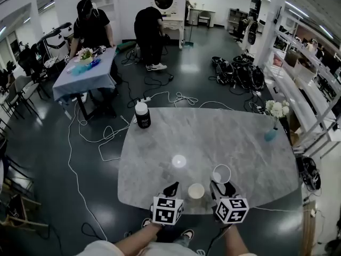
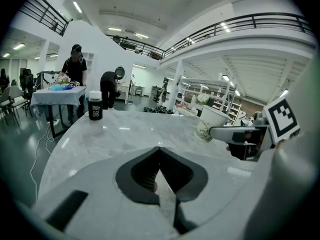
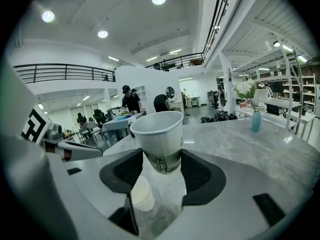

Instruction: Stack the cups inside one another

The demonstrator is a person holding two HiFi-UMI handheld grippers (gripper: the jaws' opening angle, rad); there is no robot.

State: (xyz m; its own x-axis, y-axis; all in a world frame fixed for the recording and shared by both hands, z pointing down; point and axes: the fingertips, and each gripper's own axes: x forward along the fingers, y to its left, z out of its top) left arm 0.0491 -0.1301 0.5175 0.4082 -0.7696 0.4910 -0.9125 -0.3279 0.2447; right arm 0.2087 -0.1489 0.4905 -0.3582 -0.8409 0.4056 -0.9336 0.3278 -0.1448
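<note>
Jaws pinched together on left gripper [image 2: 159, 173]; right gripper [image 3: 162, 168] clamps a paper cup [image 3: 159, 134].

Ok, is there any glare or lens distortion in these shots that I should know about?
Head view: a ceiling light reflects as one bright spot in the middle of the marble table. Left gripper view: strong fisheye with black corners, and the balcony railing looks bowed. Right gripper view: the same fisheye and black corners, but the held cup is sharp.
</note>
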